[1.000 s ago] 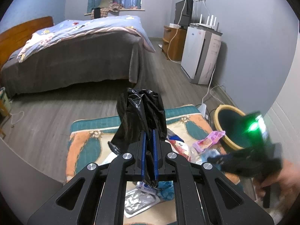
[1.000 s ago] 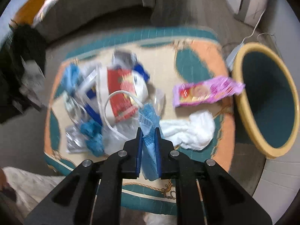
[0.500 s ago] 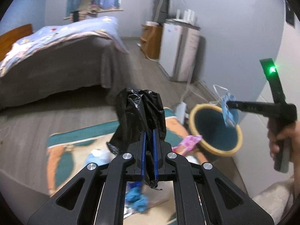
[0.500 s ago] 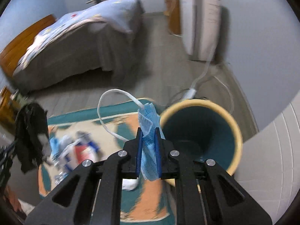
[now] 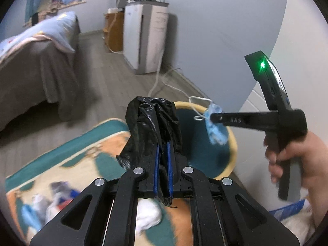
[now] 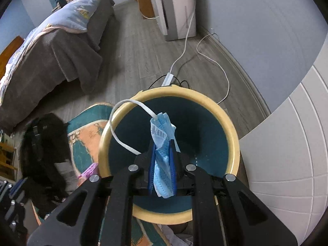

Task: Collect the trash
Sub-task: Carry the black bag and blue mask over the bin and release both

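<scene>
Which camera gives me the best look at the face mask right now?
The right wrist view: the blue face mask fills the centre, pinched in the right gripper above the bin. The left wrist view shows it smaller, side-on.

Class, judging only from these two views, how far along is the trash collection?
Done: nothing visibly binned yet; the bin looks empty. In hand: the right gripper holds a blue face mask over the bin, and the left gripper grips a black plastic bag. Left: litter still on the rug.
</scene>
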Action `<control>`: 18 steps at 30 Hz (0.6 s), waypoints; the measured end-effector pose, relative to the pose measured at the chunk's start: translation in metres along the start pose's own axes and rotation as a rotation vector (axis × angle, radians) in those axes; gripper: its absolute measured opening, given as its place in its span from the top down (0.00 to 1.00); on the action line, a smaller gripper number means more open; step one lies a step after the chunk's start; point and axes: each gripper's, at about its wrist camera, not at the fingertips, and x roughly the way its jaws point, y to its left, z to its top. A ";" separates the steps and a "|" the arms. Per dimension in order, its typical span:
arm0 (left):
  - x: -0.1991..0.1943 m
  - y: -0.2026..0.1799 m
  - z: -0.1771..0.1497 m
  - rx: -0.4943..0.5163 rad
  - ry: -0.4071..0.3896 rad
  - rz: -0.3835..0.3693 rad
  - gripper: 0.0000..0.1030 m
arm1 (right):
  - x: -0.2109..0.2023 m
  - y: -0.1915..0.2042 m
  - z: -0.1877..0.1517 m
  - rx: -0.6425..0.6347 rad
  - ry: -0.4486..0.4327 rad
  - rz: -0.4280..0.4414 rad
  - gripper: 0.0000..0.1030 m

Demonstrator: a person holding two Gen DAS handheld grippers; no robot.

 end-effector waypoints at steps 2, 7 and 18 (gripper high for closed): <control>0.016 -0.005 0.004 -0.005 0.019 -0.027 0.92 | 0.004 -0.008 0.000 0.043 0.012 0.010 0.88; 0.051 -0.008 0.009 0.029 0.065 -0.004 0.80 | 0.006 -0.009 0.001 0.069 0.016 0.012 0.72; 0.022 0.010 0.006 -0.002 -0.015 0.075 0.12 | -0.004 -0.003 0.002 0.075 -0.011 0.014 0.31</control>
